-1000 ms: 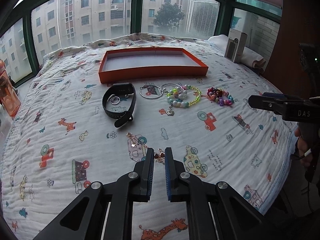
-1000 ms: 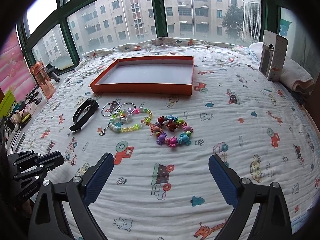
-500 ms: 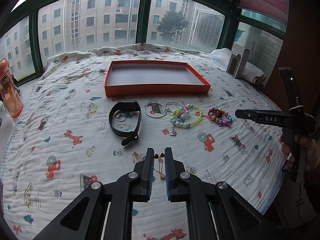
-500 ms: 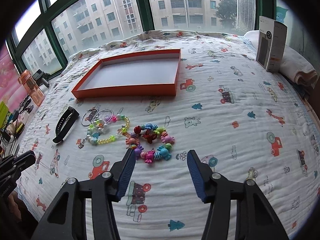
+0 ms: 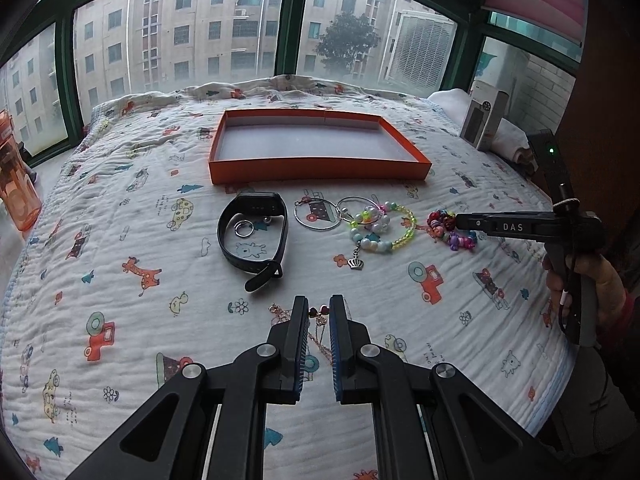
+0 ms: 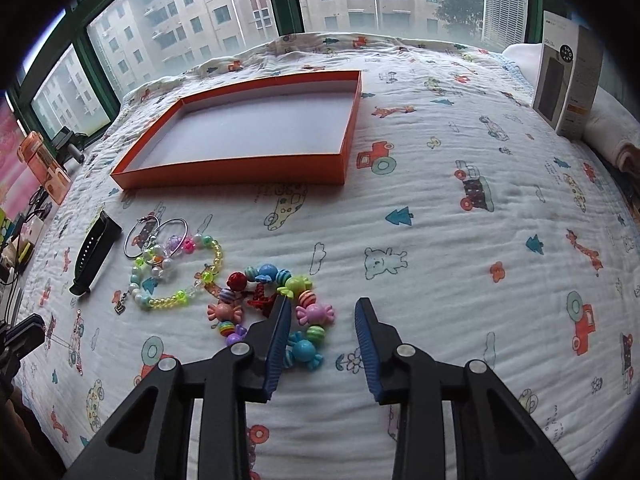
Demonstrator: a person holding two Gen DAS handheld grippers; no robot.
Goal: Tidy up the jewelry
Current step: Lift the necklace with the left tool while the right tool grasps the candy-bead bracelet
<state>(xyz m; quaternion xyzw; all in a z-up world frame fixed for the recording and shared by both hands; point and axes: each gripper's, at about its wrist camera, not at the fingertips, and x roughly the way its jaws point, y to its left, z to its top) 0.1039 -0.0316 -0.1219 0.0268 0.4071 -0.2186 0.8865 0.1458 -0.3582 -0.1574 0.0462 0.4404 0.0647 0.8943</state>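
Note:
An empty orange tray (image 5: 320, 170) (image 6: 224, 178) lies at the far middle of the bed. In front of it lie a black wristband (image 5: 252, 236) (image 6: 94, 254) around a small ring (image 5: 243, 228), hoop earrings (image 5: 316, 214), a pastel bead bracelet (image 5: 380, 232) (image 6: 176, 276) and a candy-bead bracelet (image 5: 452, 232) (image 6: 272, 304). My left gripper (image 5: 319, 310) is nearly closed over a thin rose-gold necklace (image 5: 320, 320), jaws a narrow gap apart. My right gripper (image 6: 322, 308) is open, its left finger over the candy-bead bracelet's middle, the right finger outside its right side.
A grey-and-white carton (image 6: 568, 80) (image 5: 482, 120) stands against folded towels at the far right. An orange bottle (image 5: 16, 184) stands off the bed's left edge. Windows run behind the bed. Clutter (image 6: 24, 232) sits on a low surface at the left.
My right gripper moved forward and left to the candy-bead bracelet and its jaws narrowed around it. My left gripper pulled back slightly over the necklace, jaws unchanged.

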